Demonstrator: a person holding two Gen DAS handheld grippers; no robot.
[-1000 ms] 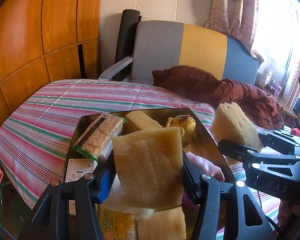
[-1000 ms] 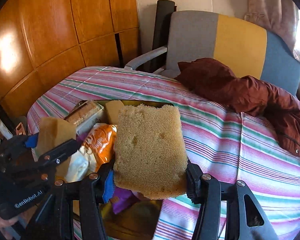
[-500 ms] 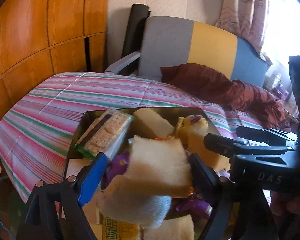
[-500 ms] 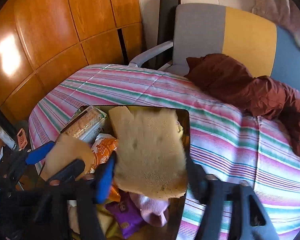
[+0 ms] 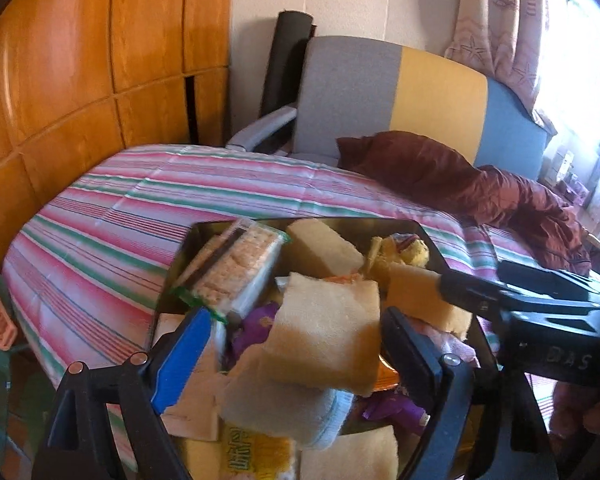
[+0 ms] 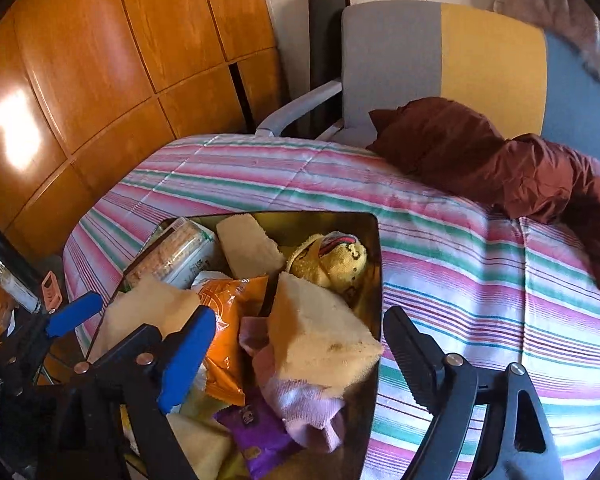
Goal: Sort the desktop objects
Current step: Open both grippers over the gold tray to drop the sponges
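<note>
Sponges lay loose in the crowded tray.
Left gripper stood wide, its sponge untouched; right gripper was opening around another sponge.

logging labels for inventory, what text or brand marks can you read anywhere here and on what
"DAS": moulded on the black body of the right gripper, left wrist view.
Chinese characters on the yellow packet: large, cut off by the frame edge, not readable for certain.
Orange emblem on the orange snack bag: a logo, no legible words.
Print on the purple packet: too small and blurred.
Print on the cracker pack: blurred.
</note>
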